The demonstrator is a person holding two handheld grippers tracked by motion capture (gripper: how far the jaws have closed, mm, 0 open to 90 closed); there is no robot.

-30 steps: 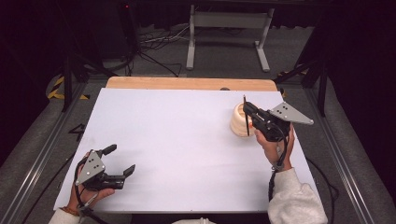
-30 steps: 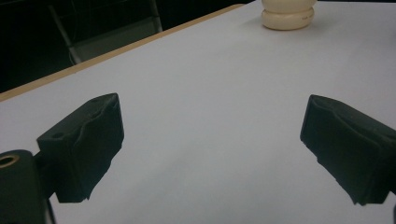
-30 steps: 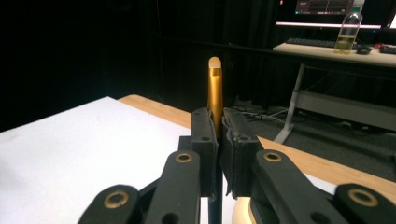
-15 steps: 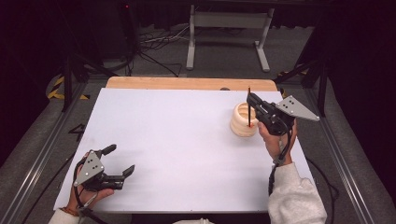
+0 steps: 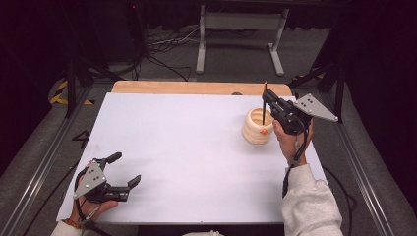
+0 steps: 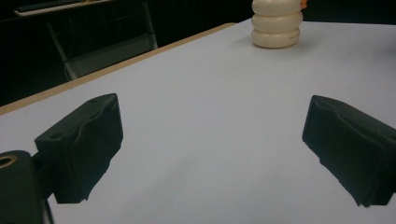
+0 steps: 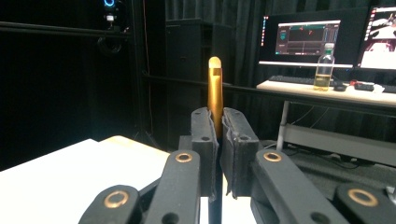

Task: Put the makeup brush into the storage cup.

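Gripping a pen point(image 7: 215, 88) upright over the holder point(image 5: 257, 126), right gripper point(image 7: 219, 135) clamped, gold cap seen close-up, left gripper point(image 5: 120, 172) spread wide.

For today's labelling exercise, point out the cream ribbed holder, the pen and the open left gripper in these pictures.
cream ribbed holder point(image 5: 256, 129): high view, its outer wall.
pen point(image 7: 215, 88): right gripper view, gold barrel above the shut jaws.
left gripper point(image 5: 123, 169): high view, midway between its open jaws.
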